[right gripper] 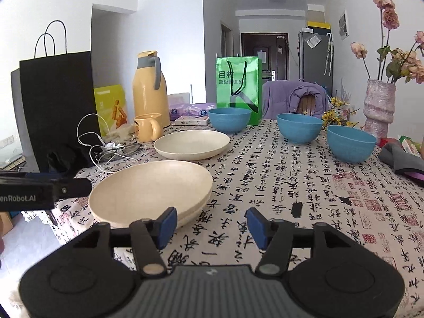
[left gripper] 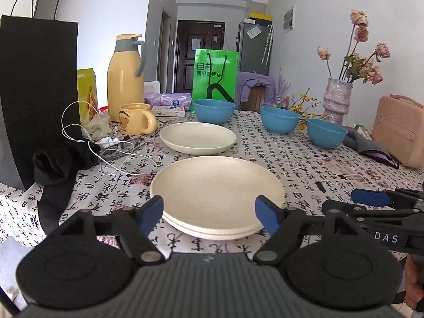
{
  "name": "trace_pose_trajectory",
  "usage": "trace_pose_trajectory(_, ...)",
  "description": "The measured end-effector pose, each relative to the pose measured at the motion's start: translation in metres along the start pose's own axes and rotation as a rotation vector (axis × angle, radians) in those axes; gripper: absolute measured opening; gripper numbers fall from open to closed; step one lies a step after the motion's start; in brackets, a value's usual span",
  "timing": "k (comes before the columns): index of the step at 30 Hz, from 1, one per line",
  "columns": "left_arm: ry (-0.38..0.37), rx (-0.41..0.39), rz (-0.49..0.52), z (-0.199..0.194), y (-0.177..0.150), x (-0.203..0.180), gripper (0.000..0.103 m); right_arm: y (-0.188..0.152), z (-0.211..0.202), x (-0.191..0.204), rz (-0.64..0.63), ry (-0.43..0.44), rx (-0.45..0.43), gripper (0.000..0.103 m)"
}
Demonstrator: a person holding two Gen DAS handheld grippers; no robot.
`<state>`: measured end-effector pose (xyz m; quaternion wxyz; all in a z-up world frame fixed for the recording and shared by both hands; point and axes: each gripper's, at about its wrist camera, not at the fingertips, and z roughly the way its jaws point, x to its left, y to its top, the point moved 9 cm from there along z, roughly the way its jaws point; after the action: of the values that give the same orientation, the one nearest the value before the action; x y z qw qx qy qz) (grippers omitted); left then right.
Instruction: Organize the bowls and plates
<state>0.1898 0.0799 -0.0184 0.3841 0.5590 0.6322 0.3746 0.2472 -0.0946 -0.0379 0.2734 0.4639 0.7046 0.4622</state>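
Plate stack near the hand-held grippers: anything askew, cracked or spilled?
Nothing is damaged or spilled. The plate stack holds two cream plates nested evenly. A third plate lies alone behind it, and the three blue bowls stand apart, unstacked.

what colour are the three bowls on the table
Blue bowls, clearest in the right wrist view.

Daylight washes white walls [right gripper: 169,26], a dark door [right gripper: 263,53] stands at twelve o'clock down the hallway, grey fridge [right gripper: 315,58] at one o'clock.
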Motion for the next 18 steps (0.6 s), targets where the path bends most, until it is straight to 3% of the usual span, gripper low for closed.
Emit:
trace_pose_trajectory(6,-0.017,-0.017,0.001,-0.028,-0.022,-0.022,0.089,-0.025,-0.044,-0.017,0.029,-0.023,-0.032,0.073)
trace_pose_trajectory(18,-0.015,-0.027,0.004,-0.039,-0.025,-0.026,0.09,-0.041,-0.077,-0.031,0.087,-0.048,-0.078,0.074)
